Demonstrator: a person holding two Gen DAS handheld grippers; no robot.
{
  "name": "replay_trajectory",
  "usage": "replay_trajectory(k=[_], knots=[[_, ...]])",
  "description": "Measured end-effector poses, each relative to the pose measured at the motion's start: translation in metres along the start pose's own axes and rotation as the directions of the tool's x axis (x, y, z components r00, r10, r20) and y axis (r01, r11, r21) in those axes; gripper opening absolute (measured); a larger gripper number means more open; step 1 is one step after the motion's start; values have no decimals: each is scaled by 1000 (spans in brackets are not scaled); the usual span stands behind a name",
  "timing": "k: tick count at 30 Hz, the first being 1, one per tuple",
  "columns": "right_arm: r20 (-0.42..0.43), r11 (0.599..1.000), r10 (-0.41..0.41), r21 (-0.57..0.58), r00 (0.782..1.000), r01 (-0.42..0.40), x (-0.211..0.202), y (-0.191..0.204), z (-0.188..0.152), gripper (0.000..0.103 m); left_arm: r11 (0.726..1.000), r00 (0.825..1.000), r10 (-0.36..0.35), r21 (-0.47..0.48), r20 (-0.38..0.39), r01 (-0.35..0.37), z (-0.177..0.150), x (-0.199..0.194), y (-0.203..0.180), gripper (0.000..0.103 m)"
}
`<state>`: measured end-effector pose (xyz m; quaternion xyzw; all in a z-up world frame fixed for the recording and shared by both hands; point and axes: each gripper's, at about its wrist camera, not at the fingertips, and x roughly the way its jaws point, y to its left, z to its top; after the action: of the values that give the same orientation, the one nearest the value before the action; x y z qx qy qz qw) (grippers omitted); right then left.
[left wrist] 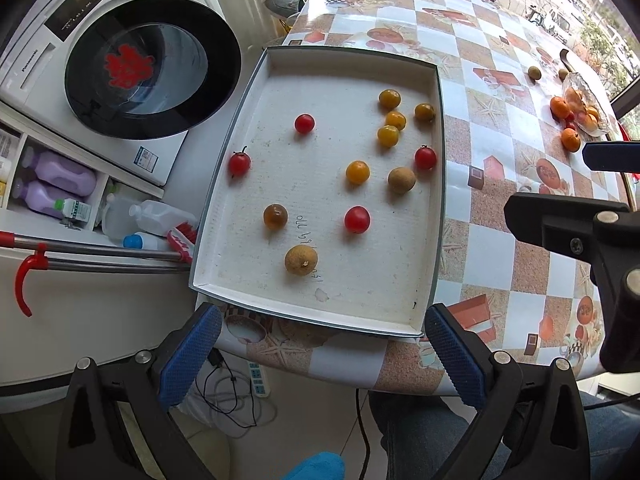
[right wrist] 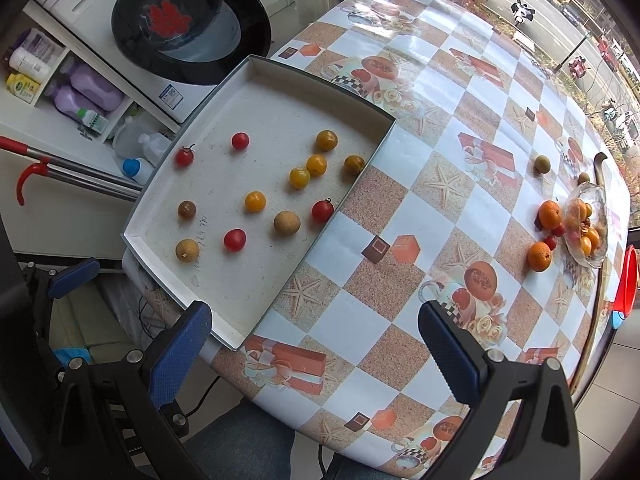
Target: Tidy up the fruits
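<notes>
A white shallow tray (left wrist: pixel 434 184) (right wrist: pixel 168 276) lies at the table's left edge. It holds several red cherry tomatoes (left wrist: pixel 357 219) (right wrist: pixel 235 239), yellow tomatoes (left wrist: pixel 357 172) (right wrist: pixel 255 201) and brown longans (left wrist: pixel 301 260) (right wrist: pixel 187 250), all scattered apart. A glass bowl (left wrist: pixel 588 98) (right wrist: pixel 588 224) of fruit stands at the far right, with oranges (left wrist: pixel 570 139) (right wrist: pixel 539 256) and small red tomatoes beside it. My left gripper (left wrist: pixel 322 350) is open and empty at the tray's near edge. My right gripper (right wrist: pixel 314 356) is open and empty above the tablecloth, right of the tray.
A checked tablecloth (right wrist: pixel 420 208) covers the table. A washing machine (left wrist: pixel 132 68), a shelf of bottles (left wrist: pixel 60 184) and a mop handle (left wrist: pixel 100 256) stand left of the table. Two loose longans (right wrist: pixel 542 164) lie near the bowl. My right gripper's body (left wrist: pixel 592 240) shows in the left wrist view.
</notes>
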<state>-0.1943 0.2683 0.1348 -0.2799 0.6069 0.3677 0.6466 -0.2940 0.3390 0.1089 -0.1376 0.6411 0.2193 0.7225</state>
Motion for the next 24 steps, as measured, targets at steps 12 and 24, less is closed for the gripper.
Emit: replay_trajectory(k=[12, 24], knots=[[10, 1000, -8, -15, 1000, 8, -3, 3, 1, 103, 1000, 1000, 0, 2, 17, 0, 2, -4, -2, 102], [1, 1000, -5, -15, 1000, 5, -1, 5, 2, 103, 1000, 1000, 5, 12, 13, -5, 3, 0, -7, 102]])
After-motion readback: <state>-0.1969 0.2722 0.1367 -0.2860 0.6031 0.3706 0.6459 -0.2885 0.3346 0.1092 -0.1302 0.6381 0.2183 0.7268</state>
